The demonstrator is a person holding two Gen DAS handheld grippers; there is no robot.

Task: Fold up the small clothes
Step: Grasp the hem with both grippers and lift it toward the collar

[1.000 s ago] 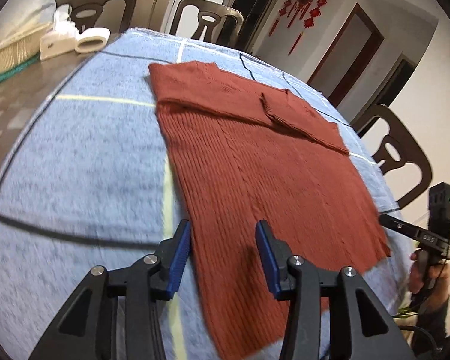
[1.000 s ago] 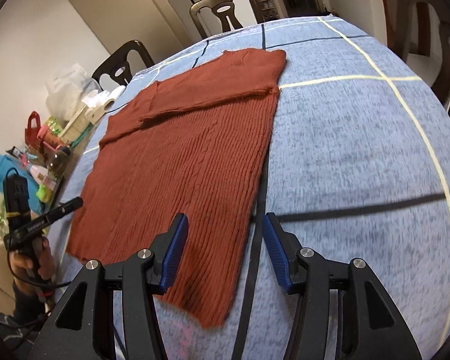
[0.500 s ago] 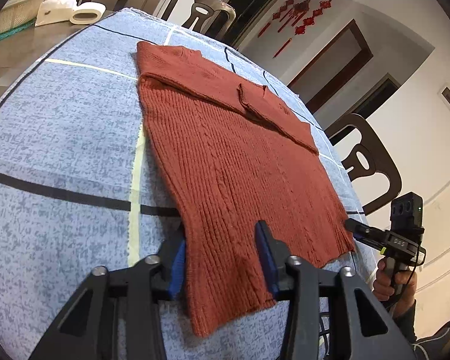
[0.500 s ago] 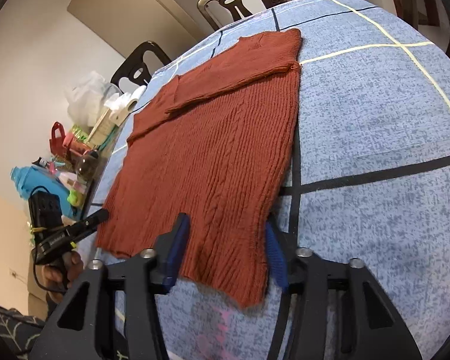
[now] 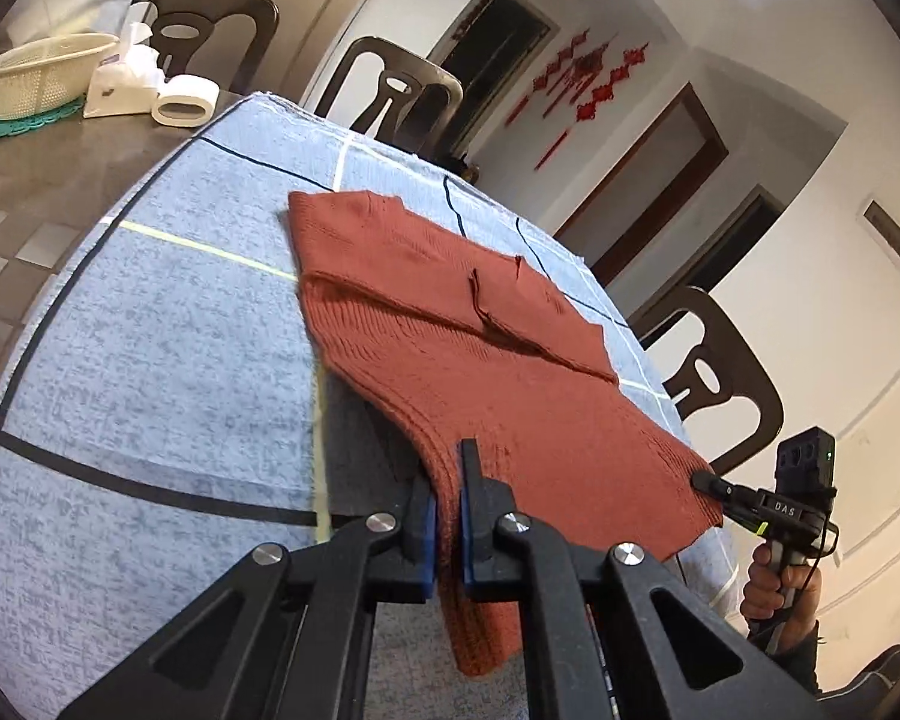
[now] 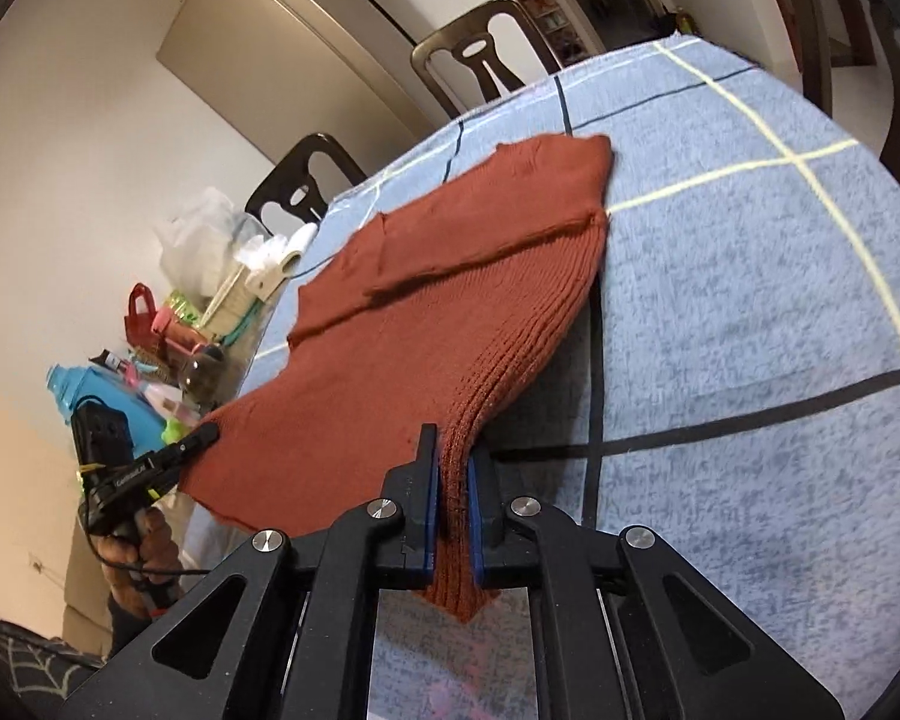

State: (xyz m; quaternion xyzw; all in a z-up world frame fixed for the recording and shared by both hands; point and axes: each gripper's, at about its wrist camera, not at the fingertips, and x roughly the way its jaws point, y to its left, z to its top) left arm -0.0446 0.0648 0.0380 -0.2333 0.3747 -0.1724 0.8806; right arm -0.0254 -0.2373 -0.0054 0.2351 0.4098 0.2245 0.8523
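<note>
A rust-red knitted sweater (image 5: 510, 372) lies on a blue checked tablecloth (image 5: 168, 348), sleeves folded across its top. My left gripper (image 5: 448, 516) is shut on the sweater's near left hem corner and holds it above the cloth. My right gripper (image 6: 452, 498) is shut on the near right hem corner of the sweater (image 6: 450, 276), also lifted. The near half hangs raised between the two grippers; the far half rests on the tablecloth (image 6: 750, 312). Each gripper shows in the other's view: the right one (image 5: 714, 483), the left one (image 6: 201, 438).
Dark chairs (image 5: 390, 90) stand around the table. A cream basket (image 5: 42, 78), a tissue box and a tape roll (image 5: 183, 102) sit at the far left. Bottles, bags and clutter (image 6: 168, 324) crowd the table's left side in the right wrist view.
Both grippers have closed on the near hem corners and lifted them off the table. The near half of the sweater has risen with them.
</note>
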